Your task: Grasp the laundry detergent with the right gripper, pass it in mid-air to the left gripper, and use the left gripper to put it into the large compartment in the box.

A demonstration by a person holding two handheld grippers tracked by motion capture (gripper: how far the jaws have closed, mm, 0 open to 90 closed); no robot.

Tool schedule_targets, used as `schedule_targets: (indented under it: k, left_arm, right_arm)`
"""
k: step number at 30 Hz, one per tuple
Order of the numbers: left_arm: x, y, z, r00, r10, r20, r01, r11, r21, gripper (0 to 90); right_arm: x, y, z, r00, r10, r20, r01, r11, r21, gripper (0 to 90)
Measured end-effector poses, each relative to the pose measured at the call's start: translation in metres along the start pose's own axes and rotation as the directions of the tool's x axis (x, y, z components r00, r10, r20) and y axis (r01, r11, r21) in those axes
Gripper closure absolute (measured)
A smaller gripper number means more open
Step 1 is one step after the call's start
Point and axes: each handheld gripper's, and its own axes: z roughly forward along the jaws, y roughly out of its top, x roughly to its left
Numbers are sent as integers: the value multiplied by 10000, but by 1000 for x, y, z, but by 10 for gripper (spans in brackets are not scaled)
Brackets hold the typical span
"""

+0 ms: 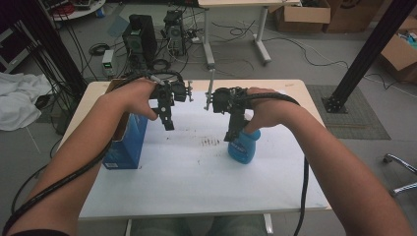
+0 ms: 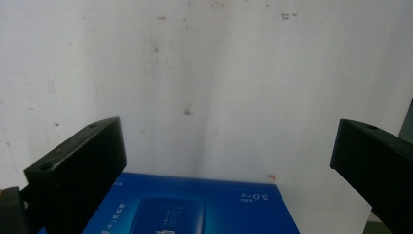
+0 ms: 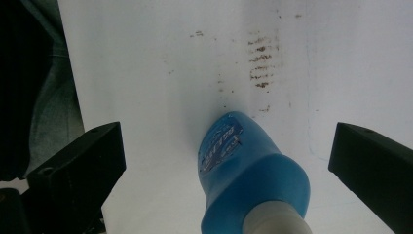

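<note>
Done: your right gripper (image 1: pixel 231 132) hovers over the blue bottle (image 1: pixel 242 147), jaws wide, empty.
Left: close on the bottle; your left gripper (image 1: pixel 167 120), at 9 o'clock, gapes empty by the blue box (image 1: pixel 123 142).

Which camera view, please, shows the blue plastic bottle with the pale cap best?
The right gripper view: the blue plastic bottle sits large between open jaws, label and cap clear. The high view shows it small, partly behind the right gripper.

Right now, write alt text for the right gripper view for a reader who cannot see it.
A blue bottle with a pale cap stands on a white tabletop, seen from above between the open black jaws of the right tool, which touch nothing. Brown smudges mark the surface beyond the bottle.
</note>
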Motion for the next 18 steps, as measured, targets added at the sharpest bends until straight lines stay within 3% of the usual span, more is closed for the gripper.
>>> schedule_targets:
  k: [12, 18]
  left_arm:
    - [-3, -5, 5, 9999, -89, 68, 88, 9999, 73, 1]
    - [-4, -5, 1, 9999, -100, -21, 100, 9999, 83, 1]
  right_arm:
    - [4, 2, 5, 10000, -32, 23, 32, 9999, 96, 0]
    - [3, -4, 0, 9997, 163, 206, -152, 9986, -513, 0]
